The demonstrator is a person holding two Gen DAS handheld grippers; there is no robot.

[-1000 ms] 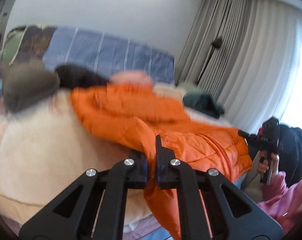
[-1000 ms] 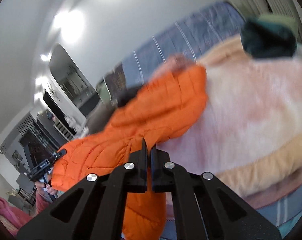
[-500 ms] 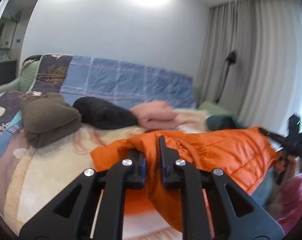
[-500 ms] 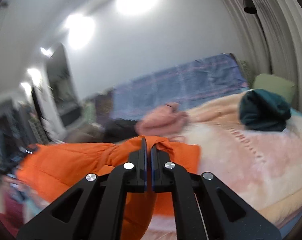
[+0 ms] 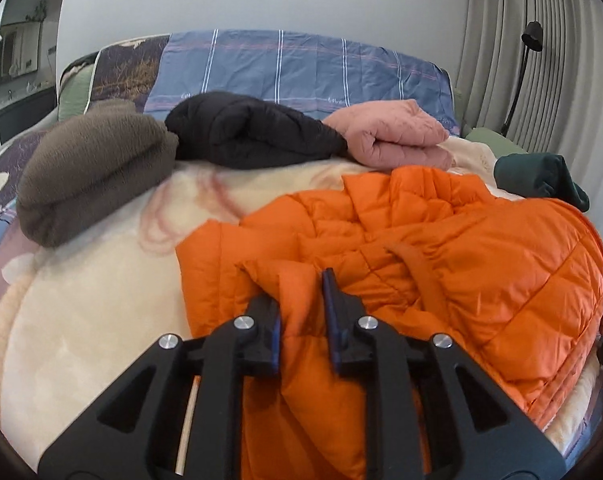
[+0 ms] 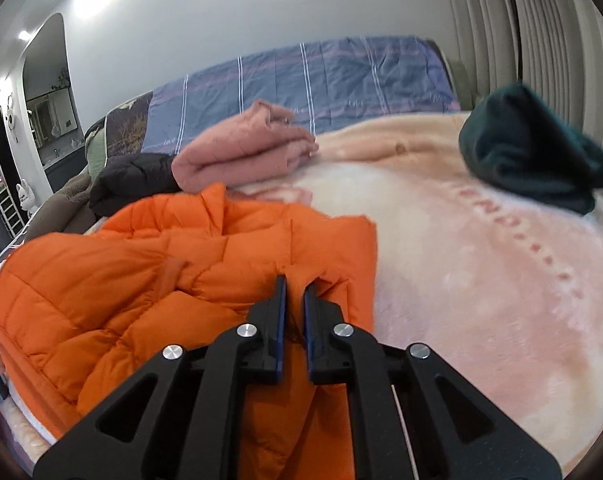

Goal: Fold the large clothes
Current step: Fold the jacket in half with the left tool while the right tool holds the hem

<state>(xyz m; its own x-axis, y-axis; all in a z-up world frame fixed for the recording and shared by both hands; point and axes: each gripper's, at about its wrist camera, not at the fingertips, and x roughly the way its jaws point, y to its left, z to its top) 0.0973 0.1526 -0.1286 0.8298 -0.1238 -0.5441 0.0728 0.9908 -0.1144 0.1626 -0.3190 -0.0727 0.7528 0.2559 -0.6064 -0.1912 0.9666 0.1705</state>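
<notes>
An orange puffer jacket [image 5: 441,264] lies crumpled on a cream and pink blanket [image 5: 93,300] on a bed. It also shows in the right wrist view [image 6: 149,264]. My left gripper [image 5: 301,284] is shut on a fold of the jacket's near edge, which fills the gap between the jaws. My right gripper [image 6: 295,284] is shut on another part of the jacket's near edge, its jaws close together with orange fabric between them. The cloth under both grippers hangs down toward the bed's front edge.
Folded clothes lie along the back of the bed: a brown fleece [image 5: 89,172], a black jacket [image 5: 245,136], a pink quilted piece [image 5: 393,136] and a dark green one [image 6: 529,148]. A blue striped cover [image 5: 301,68] stands behind them. Curtains [image 5: 541,40] hang on the right.
Both grippers have carried the jacket forward and down onto the blanket. It now lies more spread across the bed. The left jaws stand a little wider around the cloth.
</notes>
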